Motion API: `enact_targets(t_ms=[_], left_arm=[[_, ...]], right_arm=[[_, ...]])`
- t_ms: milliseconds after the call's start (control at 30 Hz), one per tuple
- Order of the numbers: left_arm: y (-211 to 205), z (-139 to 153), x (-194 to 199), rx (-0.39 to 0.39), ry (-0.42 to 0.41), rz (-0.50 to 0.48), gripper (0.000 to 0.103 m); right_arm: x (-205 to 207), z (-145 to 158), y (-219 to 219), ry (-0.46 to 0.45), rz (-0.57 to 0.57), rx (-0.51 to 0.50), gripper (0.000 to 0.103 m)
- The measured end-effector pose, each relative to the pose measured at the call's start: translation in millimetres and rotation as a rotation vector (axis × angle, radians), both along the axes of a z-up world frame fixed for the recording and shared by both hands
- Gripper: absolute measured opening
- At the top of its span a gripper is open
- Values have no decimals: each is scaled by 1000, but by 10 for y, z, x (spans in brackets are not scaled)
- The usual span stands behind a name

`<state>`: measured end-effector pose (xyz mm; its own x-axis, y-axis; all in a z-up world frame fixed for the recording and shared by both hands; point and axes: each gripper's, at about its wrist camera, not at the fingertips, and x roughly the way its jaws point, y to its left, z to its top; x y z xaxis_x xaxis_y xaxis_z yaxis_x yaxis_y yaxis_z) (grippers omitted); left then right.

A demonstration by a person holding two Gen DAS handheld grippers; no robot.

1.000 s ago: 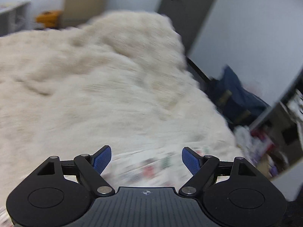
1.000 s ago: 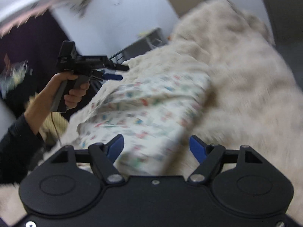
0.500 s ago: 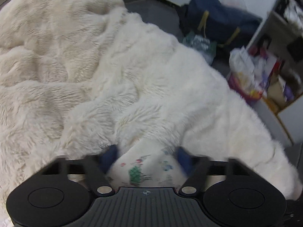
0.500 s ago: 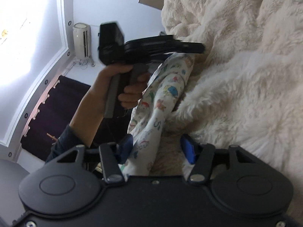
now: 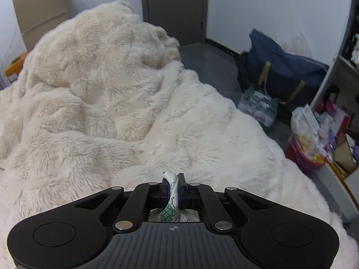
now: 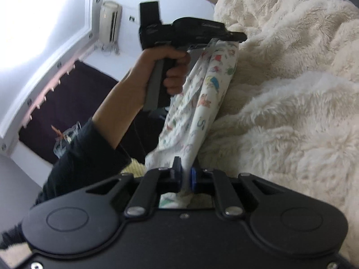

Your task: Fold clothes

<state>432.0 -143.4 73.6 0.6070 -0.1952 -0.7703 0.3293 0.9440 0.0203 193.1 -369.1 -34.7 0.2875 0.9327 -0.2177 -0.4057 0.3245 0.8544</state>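
Note:
A white garment with small coloured prints (image 6: 202, 103) hangs stretched between both grippers above a fluffy cream blanket (image 6: 291, 112). My right gripper (image 6: 185, 176) is shut on the garment's near edge. In the right wrist view the left gripper (image 6: 226, 38), held in a person's hand (image 6: 161, 67), pinches the garment's far edge. In the left wrist view my left gripper (image 5: 172, 186) is shut on a fold of the garment (image 5: 171, 201), which pokes up between the blue pads; the rest of the cloth is hidden below the gripper body.
The cream blanket (image 5: 112, 100) covers the whole bed. Right of the bed on the grey floor stand a dark blue bag (image 5: 282, 69), a plastic-wrapped pack (image 5: 258, 107), a red basket of clutter (image 5: 309, 148) and shelves. A grey door (image 5: 175, 9) is behind.
Both grippers went from open to shut on the printed garment. The garment left the blanket and now hangs lifted between them.

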Motion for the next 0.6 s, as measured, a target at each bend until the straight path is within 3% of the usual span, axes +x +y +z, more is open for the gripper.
enact_targets(t_ms=[167,233,267,300,333,367,400,500,600], left_arm=[[-25,8,28,1,-31,43,5],[-30,79,37,-22,-2,27,12],[-10,170,17,-25,-29,37,14],[14,266,-6,-27,-61,51,23],[61,358,12,-56,-50,69,37],[126,438,33,-101,-31,83,44],[162,484,38,-127,-21,85,52],[243,604,-9,-140,33,46,62],[282,478,-42,-109,73,20,64]], right_arm=[[-265,46,-151,-10,111,-22,7],[-317,122,-236,-26,121,-14,7],[-334,166,-309,-36,124,1,7],[-344,215,-351,-50,125,14,8],[-355,256,-388,-64,128,21,9],[-370,329,-441,-88,133,30,11],[-364,354,-456,-96,128,37,19],[-286,435,-655,-118,-13,81,59],[-137,364,-602,-75,-77,91,62]])
